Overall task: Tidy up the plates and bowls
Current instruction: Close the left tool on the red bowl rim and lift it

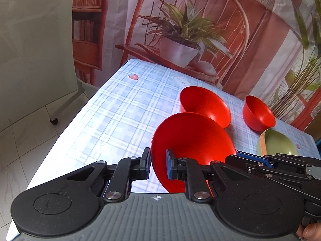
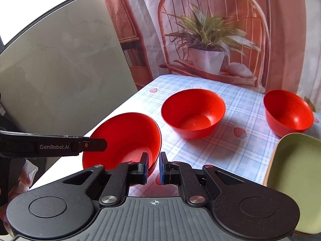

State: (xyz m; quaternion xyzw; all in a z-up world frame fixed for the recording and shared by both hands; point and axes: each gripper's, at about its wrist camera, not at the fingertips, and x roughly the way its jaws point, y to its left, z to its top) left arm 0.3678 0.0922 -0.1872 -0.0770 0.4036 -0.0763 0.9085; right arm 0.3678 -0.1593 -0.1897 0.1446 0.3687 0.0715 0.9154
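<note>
Three red bowls seen on checked tablecloth [image 2: 230,146]. Nearest bowl [image 1: 192,140] gripped at rim by both: left gripper [image 1: 158,163] narrow, clamped on left rim; right gripper [image 2: 153,167] narrow, pinched on near rim. Middle bowl [image 2: 192,112] & far bowl [image 2: 287,112] placed apart behind. Green plate [image 2: 297,180] at right edge.

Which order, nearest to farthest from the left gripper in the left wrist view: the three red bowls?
1. Held red bowl, rim clamped in the left gripper.
2. Middle red bowl, just behind it.
3. Small red bowl, farther right, behind the green dish.
</note>
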